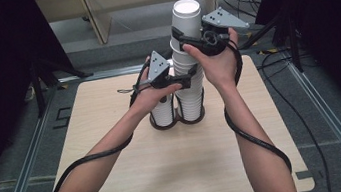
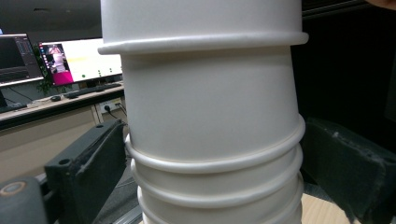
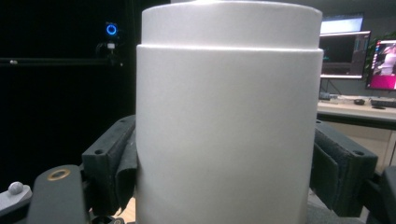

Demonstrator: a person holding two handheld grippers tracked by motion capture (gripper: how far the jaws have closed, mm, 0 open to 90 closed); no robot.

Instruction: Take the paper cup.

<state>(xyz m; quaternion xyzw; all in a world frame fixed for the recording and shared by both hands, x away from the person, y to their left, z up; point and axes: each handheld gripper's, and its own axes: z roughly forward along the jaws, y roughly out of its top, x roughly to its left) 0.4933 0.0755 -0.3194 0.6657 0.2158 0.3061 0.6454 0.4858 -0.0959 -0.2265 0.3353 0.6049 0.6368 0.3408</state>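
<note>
Plainly, we find the tall stack of white paper cups [image 1: 187, 58] standing upright in a dark two-ring holder [image 1: 178, 119] on the pale wooden table [image 1: 135, 181]. Our right gripper [image 1: 181, 36] clamps the top cup [image 3: 229, 121] from the right, while our left gripper [image 1: 195, 75] brackets the cups below from the left, its jaws just beside the rims; we cannot tell whether they press. Any separating pull must run straight up the stack's vertical axis.

Both forearms reach in from the bottom of the high view and angle toward each other. The left hand [image 1: 151, 96] holds the left tongs [image 1: 191, 77] low and level, jaws pointing to the right and closing around the paper cups, the near pad just short of the wall. The right hand [image 1: 216, 61] holds the right tongs [image 1: 176, 38] higher, jaws pointing left and pressed against both sides.
</note>
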